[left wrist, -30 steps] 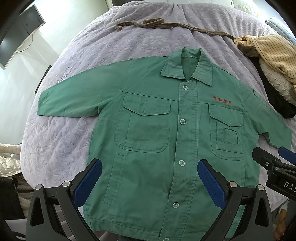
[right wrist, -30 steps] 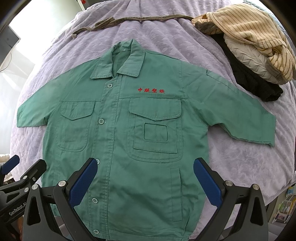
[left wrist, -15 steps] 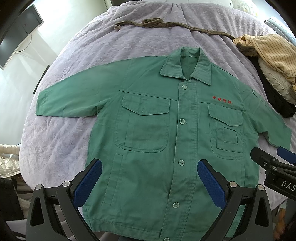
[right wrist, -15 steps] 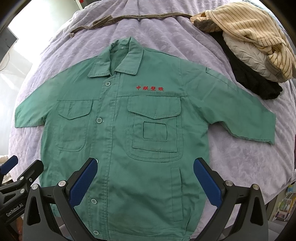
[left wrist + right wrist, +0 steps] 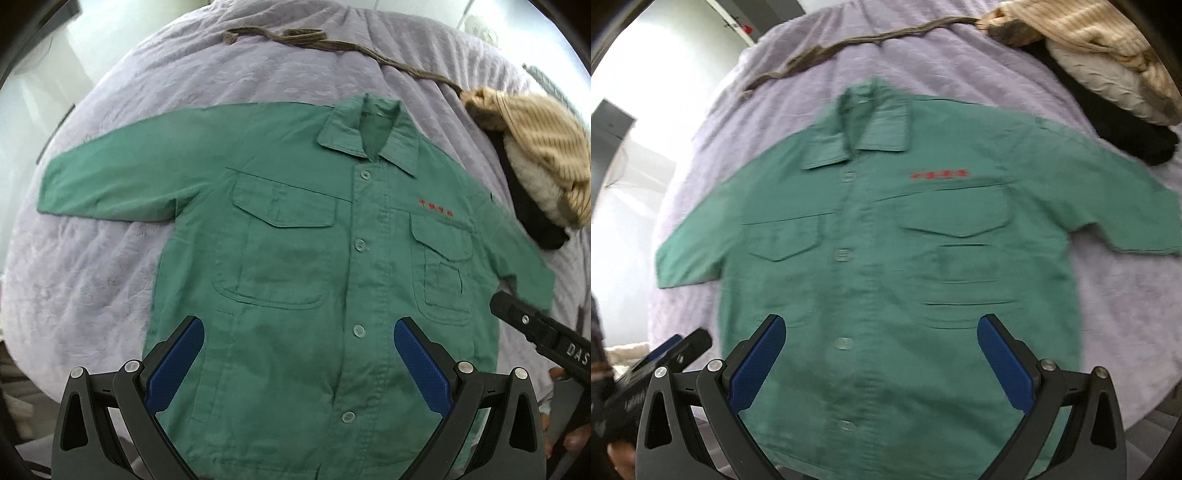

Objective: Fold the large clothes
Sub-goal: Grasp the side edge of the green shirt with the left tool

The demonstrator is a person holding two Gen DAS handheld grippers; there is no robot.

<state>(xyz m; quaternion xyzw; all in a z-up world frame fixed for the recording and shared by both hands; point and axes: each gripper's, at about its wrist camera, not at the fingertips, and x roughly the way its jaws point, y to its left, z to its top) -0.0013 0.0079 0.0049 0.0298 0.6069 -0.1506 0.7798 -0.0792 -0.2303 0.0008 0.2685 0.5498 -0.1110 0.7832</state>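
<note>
A green work jacket [image 5: 295,266] with chest pockets, buttons and red lettering lies flat, front up, sleeves spread, on a lilac bedspread [image 5: 221,74]. It also shows in the right wrist view [image 5: 905,258]. My left gripper [image 5: 299,354] is open and empty, above the jacket's lower front. My right gripper [image 5: 881,350] is open and empty, above the lower front too. The right gripper's body shows at the right edge of the left wrist view [image 5: 535,332]. The left gripper's body shows at the lower left of the right wrist view [image 5: 665,362].
A pile of clothes, striped tan, cream and black [image 5: 535,166], lies at the bed's right, close to the right sleeve; it also shows in the right wrist view [image 5: 1108,66]. A brown belt-like strip [image 5: 332,44] lies beyond the collar. The bed edge drops off at left.
Both grippers have moved and tilted; the views shifted and the right wrist view is blurred by motion. The jacket lies as before. Both grippers stay open.
</note>
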